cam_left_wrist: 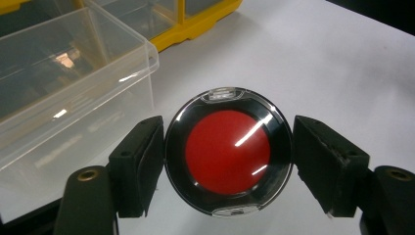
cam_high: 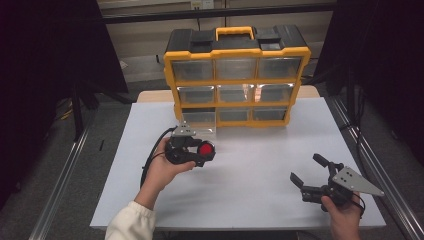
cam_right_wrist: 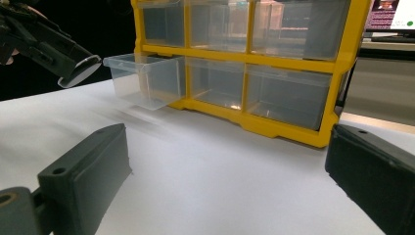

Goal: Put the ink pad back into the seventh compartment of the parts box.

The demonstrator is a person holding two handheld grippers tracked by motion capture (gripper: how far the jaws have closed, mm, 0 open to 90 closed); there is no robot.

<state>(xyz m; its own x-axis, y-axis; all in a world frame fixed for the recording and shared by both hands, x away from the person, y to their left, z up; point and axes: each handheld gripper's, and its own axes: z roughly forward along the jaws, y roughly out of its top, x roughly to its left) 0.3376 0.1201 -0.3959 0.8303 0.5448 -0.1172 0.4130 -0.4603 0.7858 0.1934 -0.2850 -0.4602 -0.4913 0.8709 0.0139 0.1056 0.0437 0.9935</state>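
Red compact (cam_left_wrist: 228,152) clamped between left tool (cam_left_wrist: 227,164) pads

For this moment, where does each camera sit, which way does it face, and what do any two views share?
High view: above the person's side, facing forward and down on the white table and yellow drawer cabinet; both forearms, left gripper, right gripper.
Left gripper view: rides the left gripper, looking down along its jaws clamping the round red compact.
Right gripper view: rides the right gripper, low, facing the cabinet; own open jaws.
Shared: all three show the pulled-out clear drawer.
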